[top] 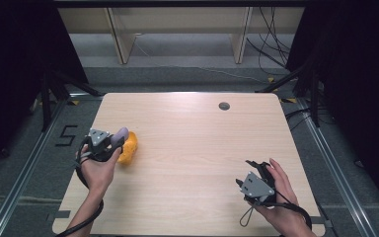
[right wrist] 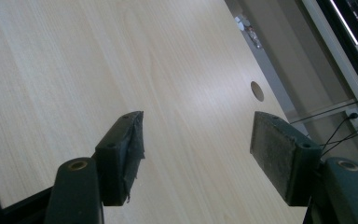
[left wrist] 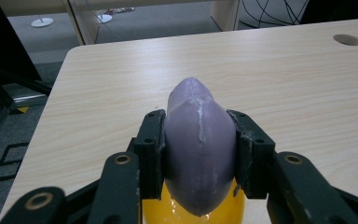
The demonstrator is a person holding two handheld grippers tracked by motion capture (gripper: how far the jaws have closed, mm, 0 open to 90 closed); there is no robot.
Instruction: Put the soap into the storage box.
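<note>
My left gripper (top: 116, 143) sits over the left part of the wooden table (top: 192, 148), shut on a smooth purple egg-shaped piece (left wrist: 198, 149). Both black pads (left wrist: 150, 156) press on that piece's sides. Its tip (top: 122, 133) pokes out past the jaws. Directly under it lies a glossy yellow object (top: 129, 147), whose top (left wrist: 177, 212) peeks out below the purple piece; whether the two touch I cannot tell. At the near right, my right gripper (top: 254, 168) is held by a hand, open over bare wood, with nothing between its fingertips (right wrist: 121, 154).
A round cable hole (top: 224, 105) lies in the table near its far edge. Beyond the table are wooden shelf legs (top: 121, 39) and loose cables (top: 271, 44) on the floor. Dark stands flank both sides.
</note>
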